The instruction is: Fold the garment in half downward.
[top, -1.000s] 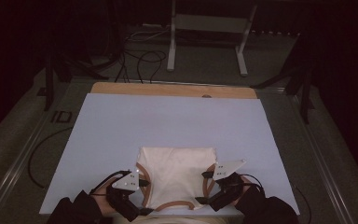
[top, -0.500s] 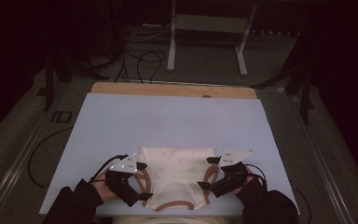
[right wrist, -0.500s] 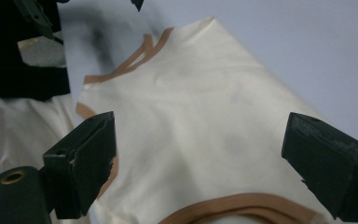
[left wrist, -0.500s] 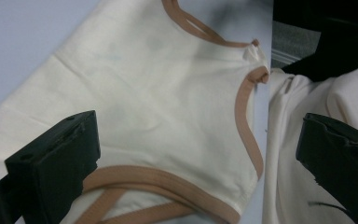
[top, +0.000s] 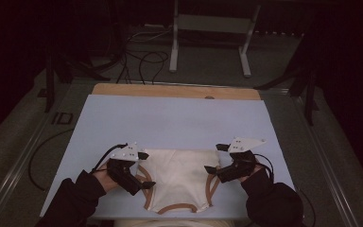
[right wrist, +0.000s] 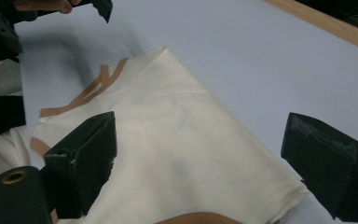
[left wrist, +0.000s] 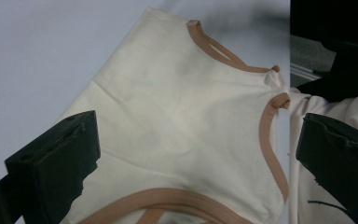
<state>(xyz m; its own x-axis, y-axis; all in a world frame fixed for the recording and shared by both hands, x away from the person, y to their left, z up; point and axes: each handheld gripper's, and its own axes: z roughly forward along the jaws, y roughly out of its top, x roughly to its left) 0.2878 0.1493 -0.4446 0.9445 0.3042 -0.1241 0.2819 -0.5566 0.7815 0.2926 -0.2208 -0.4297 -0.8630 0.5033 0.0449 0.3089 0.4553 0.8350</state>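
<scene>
A folded cream garment (top: 179,177) with brown trim lies flat on the pale blue table top (top: 170,118), close to the near edge. My left gripper (top: 146,170) hovers at its left edge. Its jaws have just been opening and now stand wide, pressing on nothing. In the left gripper view the garment (left wrist: 182,116) lies below the open left gripper (left wrist: 200,123). My right gripper (top: 213,159) hovers at the garment's right edge, open too. The right gripper view shows the cloth (right wrist: 177,140) beneath the spread right gripper (right wrist: 200,130), with the other gripper (right wrist: 98,7) at the top left.
A wooden strip (top: 175,91) runs along the table's far edge. Beyond it stand a metal frame (top: 208,28) and loose cables (top: 142,59) on the floor. The person's dark sleeves (top: 75,198) come in at the bottom corners.
Both grippers have lifted off the garment's side edges and drawn slightly away from the person. The left jaws have spread wider. The garment lies still on the table.
</scene>
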